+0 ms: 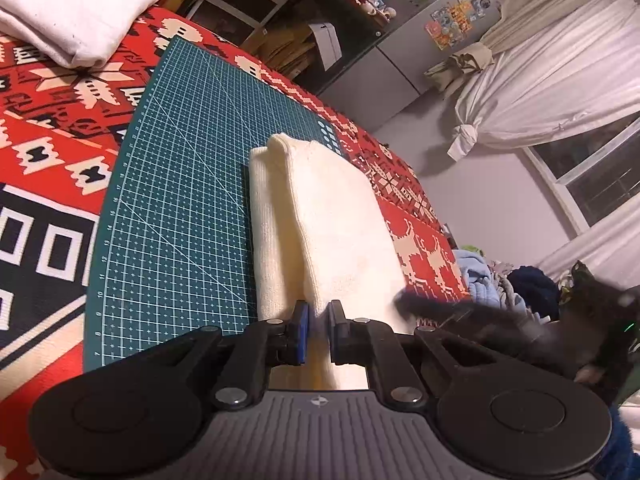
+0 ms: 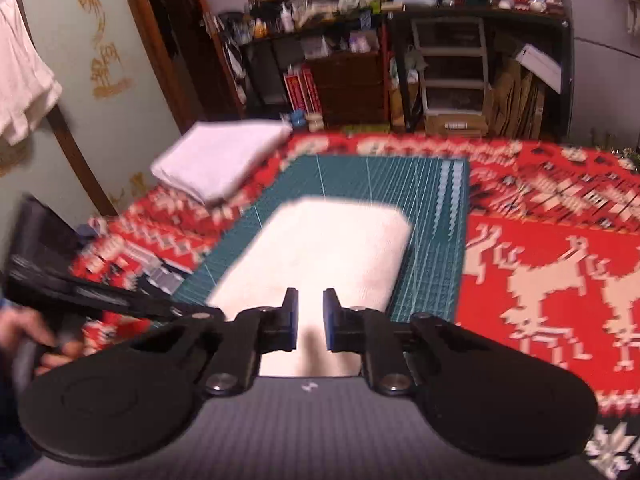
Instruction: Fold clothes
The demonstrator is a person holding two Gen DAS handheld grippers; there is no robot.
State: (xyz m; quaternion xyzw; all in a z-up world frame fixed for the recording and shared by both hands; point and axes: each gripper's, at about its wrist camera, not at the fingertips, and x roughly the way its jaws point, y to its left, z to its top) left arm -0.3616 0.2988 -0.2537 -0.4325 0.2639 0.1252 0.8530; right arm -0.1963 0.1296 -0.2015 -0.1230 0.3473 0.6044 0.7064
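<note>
A cream knit garment (image 1: 328, 216) lies folded into a long strip on the green cutting mat (image 1: 192, 200). My left gripper (image 1: 318, 320) is shut on the near end of its raised upper fold, and the cloth shows pinched between the blue pads. In the right wrist view the same garment (image 2: 328, 248) is blurred and lies beneath my right gripper (image 2: 311, 308). That gripper's jaws stand a narrow gap apart with nothing between them. It also shows as a dark blur (image 1: 404, 304) beside the garment's near right corner.
A folded white garment (image 1: 72, 12) lies on the red patterned blanket (image 1: 48, 120) beyond the mat's far left corner. A person's hand (image 2: 24, 332) grips a black handle at left. Shelves, a fridge and curtains stand past the bed.
</note>
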